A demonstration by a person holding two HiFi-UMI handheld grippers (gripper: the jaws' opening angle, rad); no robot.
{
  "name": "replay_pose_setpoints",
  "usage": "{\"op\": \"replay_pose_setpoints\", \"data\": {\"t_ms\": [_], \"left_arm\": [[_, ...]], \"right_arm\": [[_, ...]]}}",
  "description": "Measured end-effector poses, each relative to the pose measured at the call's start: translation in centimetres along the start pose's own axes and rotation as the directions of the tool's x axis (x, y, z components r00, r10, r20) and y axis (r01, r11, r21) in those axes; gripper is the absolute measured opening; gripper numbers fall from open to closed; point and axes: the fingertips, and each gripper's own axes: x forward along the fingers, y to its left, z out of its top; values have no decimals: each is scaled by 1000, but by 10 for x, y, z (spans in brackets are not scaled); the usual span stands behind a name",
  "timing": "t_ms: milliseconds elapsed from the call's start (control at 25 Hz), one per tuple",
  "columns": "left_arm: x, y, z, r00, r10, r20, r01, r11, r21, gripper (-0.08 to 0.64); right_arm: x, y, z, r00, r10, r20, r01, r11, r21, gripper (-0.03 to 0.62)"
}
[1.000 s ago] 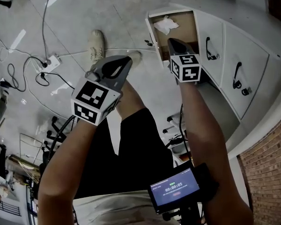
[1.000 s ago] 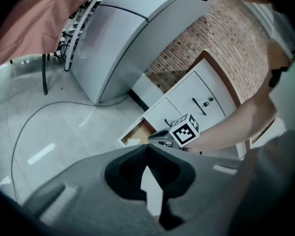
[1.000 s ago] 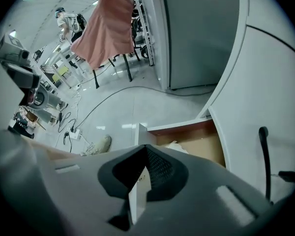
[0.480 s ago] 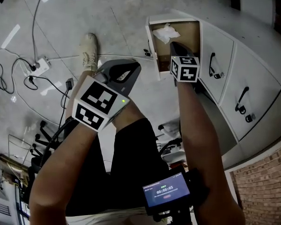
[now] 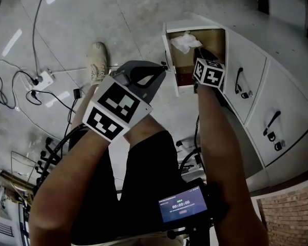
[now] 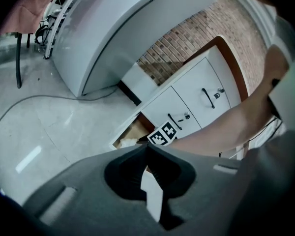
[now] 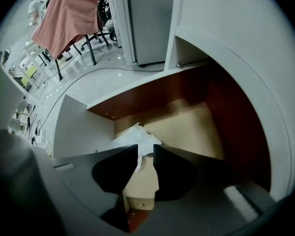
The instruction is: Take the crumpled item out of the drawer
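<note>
A crumpled white paper (image 5: 185,41) lies at the far left of the open drawer (image 5: 169,50) of a white cabinet. My right gripper (image 5: 199,50) reaches into the drawer right beside the paper. In the right gripper view the paper (image 7: 135,139) sits at the tips of the right gripper (image 7: 146,151); its jaws are opening, a narrow gap shows, and a fold of paper hangs in it. The drawer's wooden floor (image 7: 187,127) lies beyond. My left gripper (image 5: 143,75) hovers over the floor left of the drawer. The left gripper (image 6: 146,146) is shut and empty.
Closed white drawers with black handles (image 5: 239,83) (image 5: 272,127) run to the right of the open one. A power strip with cables (image 5: 43,76) lies on the tiled floor at left, near the person's shoe (image 5: 97,60). A pink cloth over a chair (image 7: 69,14) stands beyond the cabinet.
My right gripper has pushed farther into the drawer, up to the crumpled paper. The left gripper has stayed over the floor, still shut.
</note>
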Motion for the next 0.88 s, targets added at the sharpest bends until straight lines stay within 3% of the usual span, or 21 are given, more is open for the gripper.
{"op": "replay_pose_setpoints", "data": {"t_ms": [200, 360, 440, 560, 880], "left_arm": [[6, 10, 4, 1000, -22, 5, 22, 1000, -10, 3], [8, 22, 16, 1000, -12, 27, 13, 1000, -11, 3], [8, 24, 18, 1000, -14, 19, 14, 1000, 11, 3], [7, 26, 24, 1000, -16, 16, 16, 999, 37, 3], [11, 20, 30, 1000, -6, 9, 6, 999, 41, 3]], "right_arm": [[24, -7, -3, 998, 58, 3, -58, 994, 89, 243], [42, -4, -8, 996, 84, -15, -82, 992, 96, 293], [48, -7, -8, 997, 73, -24, -70, 994, 87, 279], [52, -9, -1, 998, 60, -13, -60, 997, 57, 181], [49, 1, -3, 997, 71, -40, -70, 997, 13, 79]]}}
